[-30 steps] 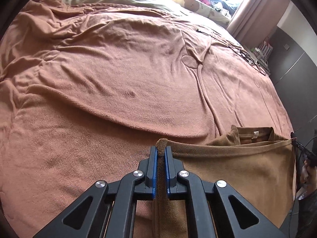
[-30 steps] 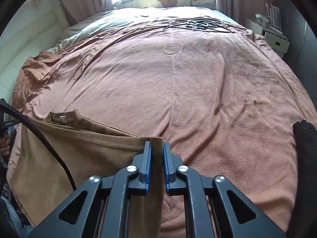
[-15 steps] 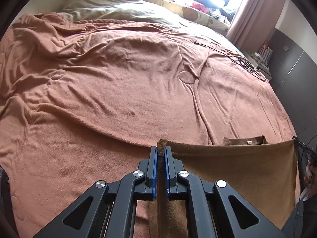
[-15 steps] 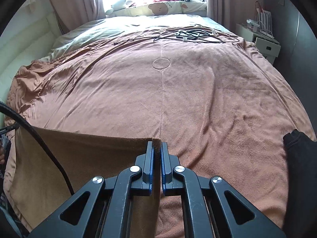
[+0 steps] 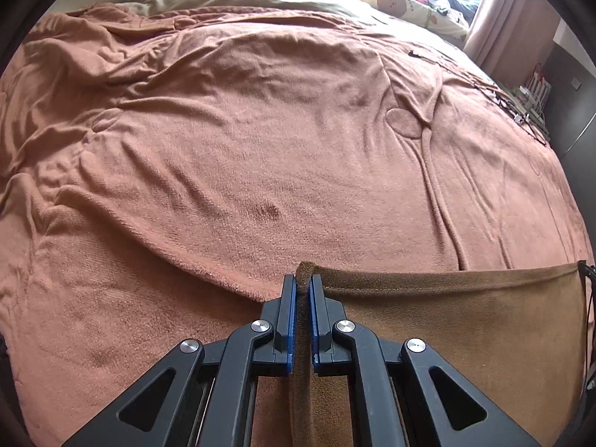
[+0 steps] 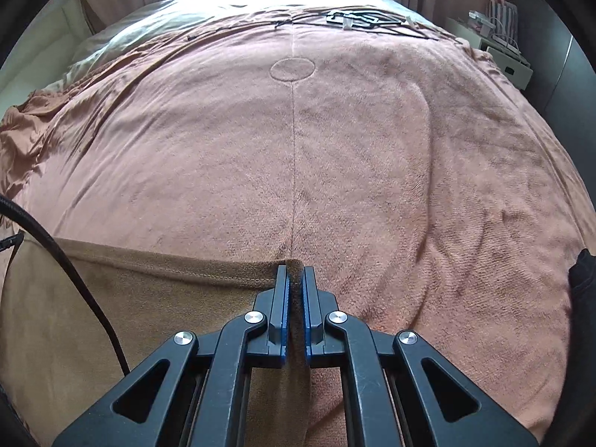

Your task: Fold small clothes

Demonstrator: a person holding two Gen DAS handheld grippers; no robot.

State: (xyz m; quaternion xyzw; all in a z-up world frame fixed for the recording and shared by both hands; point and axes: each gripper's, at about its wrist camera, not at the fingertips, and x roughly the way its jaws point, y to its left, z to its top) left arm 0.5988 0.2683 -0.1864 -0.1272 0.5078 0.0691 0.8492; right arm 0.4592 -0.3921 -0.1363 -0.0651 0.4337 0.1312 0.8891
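A small brown garment [image 5: 458, 320] hangs stretched between the two grippers, above a bed spread with a pinkish-brown blanket [image 5: 260, 141]. My left gripper [image 5: 302, 279] is shut on the garment's left top corner, with the hemmed edge running off to the right. In the right wrist view the same brown garment [image 6: 130, 298] spreads to the left, and my right gripper [image 6: 294, 270] is shut on its right top corner. The lower part of the cloth drops out of sight beneath the fingers.
The blanket [image 6: 335, 149] is wrinkled on the left side and flatter in the middle. Black cables and a flat black frame [image 6: 354, 18] lie at the far end. Pillows [image 5: 417, 3] and curtains stand beyond. A dark cloth [image 6: 583, 279] sits at the right edge.
Both grippers have carried the garment forward over the bed and a little lower. The collar with its label, visible behind the top edge a second ago, is now hidden by the taut cloth.
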